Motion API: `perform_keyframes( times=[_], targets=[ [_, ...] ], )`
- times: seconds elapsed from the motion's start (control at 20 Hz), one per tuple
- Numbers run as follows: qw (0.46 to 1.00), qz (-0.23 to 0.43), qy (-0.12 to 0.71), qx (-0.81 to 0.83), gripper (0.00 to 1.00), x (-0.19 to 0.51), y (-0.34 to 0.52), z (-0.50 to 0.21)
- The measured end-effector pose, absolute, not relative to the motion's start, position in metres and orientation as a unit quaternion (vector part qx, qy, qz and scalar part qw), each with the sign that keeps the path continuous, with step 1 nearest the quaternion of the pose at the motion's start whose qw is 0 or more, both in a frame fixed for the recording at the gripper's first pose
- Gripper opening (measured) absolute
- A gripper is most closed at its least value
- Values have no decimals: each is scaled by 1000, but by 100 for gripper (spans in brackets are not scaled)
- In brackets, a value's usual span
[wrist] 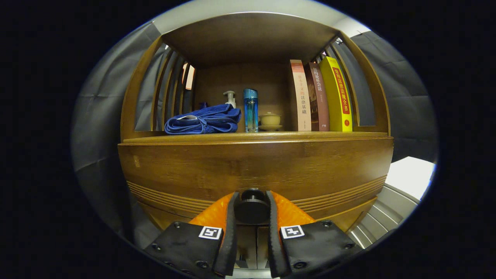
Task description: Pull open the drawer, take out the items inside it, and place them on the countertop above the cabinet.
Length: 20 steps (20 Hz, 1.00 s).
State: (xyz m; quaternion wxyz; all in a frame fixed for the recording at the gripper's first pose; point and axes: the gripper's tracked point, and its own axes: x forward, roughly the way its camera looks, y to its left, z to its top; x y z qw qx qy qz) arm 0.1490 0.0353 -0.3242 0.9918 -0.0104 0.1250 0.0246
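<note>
While clamped from both sides on knob (pixel 252 209), gripper (pixel 252 201) fingers nearly closed against drawer (pixel 255 170) front. Above, on countertop (pixel 255 136): towel (pixel 203 121), bottle (pixel 250 109), cup (pixel 270 121), books (pixel 319 97).

Wood cabinet countertop (pixel 271 136) carries, L to R: folded blue towel (pixel 202 121), pump bottle (pixel 230 97) behind it, tall blue bottle (pixel 250 110), small lidded cup (pixel 270 121) on saucer, 3 upright books (pixel 319 97) w/ yellow one outermost

Closed wooden drawer (pixel 255 170), its round dark knob (pixel 252 209) gripped between the gripper's (pixel 252 201) fingers
</note>
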Motion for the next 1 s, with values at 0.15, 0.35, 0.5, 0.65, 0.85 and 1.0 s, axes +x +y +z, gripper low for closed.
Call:
perform_keyframes(
  times=[0.15,0.35,0.5,0.65,0.85,1.0],
  targets=[
    [992,25,120,-14,42,145,35,-321],
    [993,23,116,-11,42,133,34,-316],
    [993,24,118,-15,42,118,34,-311],
    [993,24,117,-15,42,104,34,-307],
    [993,25,119,-11,42,87,34,-303],
    [993,25,118,-6,42,76,34,-298]
  ],
)
